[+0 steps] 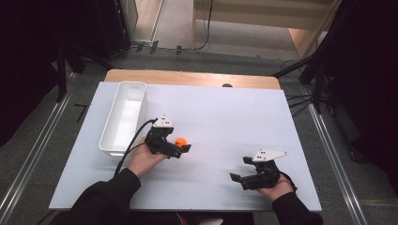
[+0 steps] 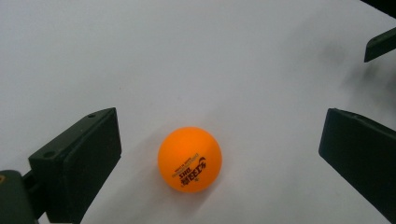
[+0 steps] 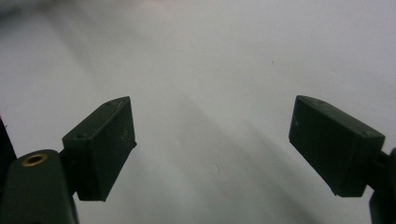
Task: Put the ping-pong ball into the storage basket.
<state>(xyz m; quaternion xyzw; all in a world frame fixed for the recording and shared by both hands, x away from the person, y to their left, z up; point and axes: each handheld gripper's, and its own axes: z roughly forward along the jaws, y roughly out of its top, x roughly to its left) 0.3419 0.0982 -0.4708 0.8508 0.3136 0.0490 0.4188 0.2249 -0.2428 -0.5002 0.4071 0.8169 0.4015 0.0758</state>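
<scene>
An orange ping-pong ball (image 1: 181,140) (image 2: 189,159) with dark print lies on the white table sheet (image 1: 220,117). My left gripper (image 1: 182,143) (image 2: 219,130) is open and low over the sheet, with the ball between its two black jaws and touching neither. My right gripper (image 1: 239,168) (image 3: 212,121) rests near the front right of the sheet, open, with bare white surface between its jaws. A jaw of the right gripper (image 2: 380,44) pokes into the upper right of the left gripper view.
A long white bin (image 1: 112,140) stands empty along the left side of the sheet, just left of my left hand. A wooden table edge (image 1: 187,77) shows behind the sheet. Dark stands and cables flank the table on the floor.
</scene>
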